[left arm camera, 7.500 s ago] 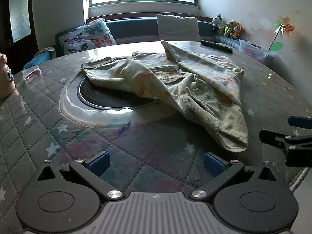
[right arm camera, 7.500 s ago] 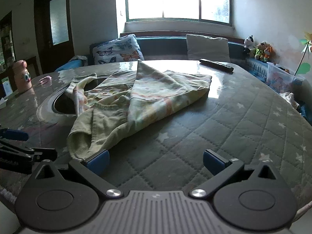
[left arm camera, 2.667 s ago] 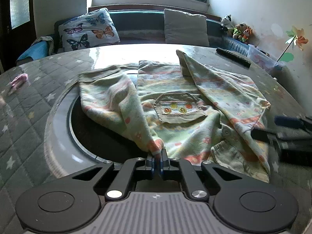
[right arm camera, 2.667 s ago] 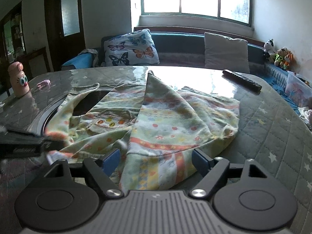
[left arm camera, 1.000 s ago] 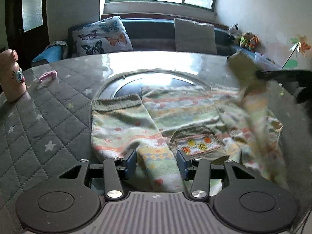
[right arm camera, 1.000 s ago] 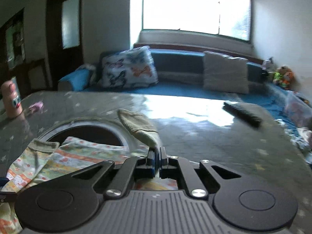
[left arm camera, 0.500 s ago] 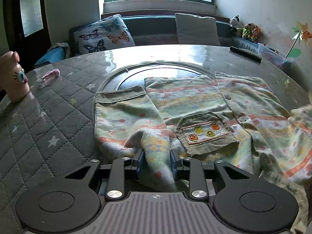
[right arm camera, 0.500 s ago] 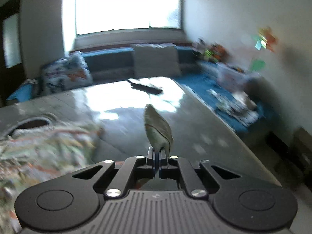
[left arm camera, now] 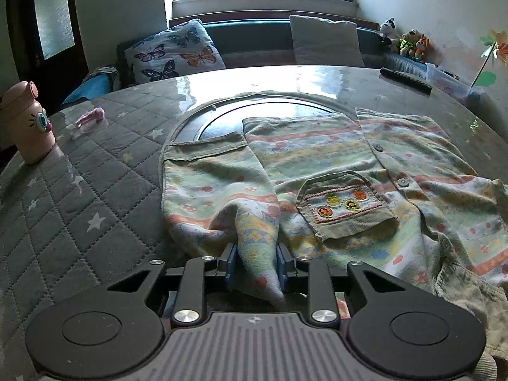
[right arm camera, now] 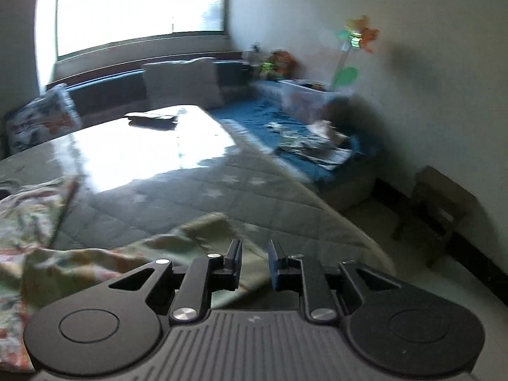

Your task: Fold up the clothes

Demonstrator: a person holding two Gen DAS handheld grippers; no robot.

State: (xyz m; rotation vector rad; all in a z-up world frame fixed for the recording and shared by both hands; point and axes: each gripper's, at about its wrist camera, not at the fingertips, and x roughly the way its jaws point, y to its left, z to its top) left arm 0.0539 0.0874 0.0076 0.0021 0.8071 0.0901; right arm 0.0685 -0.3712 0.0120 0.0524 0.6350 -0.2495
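A small pale-green patterned shirt (left arm camera: 333, 171) with buttons and an embroidered pocket (left arm camera: 344, 204) lies spread on the round quilted table (left arm camera: 79, 203). In the left wrist view my left gripper (left arm camera: 255, 262) has its jaws partly apart, with a bunched sleeve fold (left arm camera: 254, 241) lying between the blue pads. In the right wrist view my right gripper (right arm camera: 254, 263) is open, low over the shirt's right sleeve (right arm camera: 177, 247), which lies on the table near its right edge. The right view is blurred.
A pink cat-face bottle (left arm camera: 28, 123) and a small pink item (left arm camera: 90, 116) stand at the table's left. A dark remote (left arm camera: 406, 81) lies at the far right. A dark round inset (left arm camera: 254, 114) sits mid-table. A bench with cushions (left arm camera: 177, 52) runs behind. The table edge (right arm camera: 358, 231) drops to the floor at right.
My right gripper has let go of the sleeve it held up; the sleeve now lies on the table and the jaws are open. My left gripper's jaws have widened slightly around the fold.
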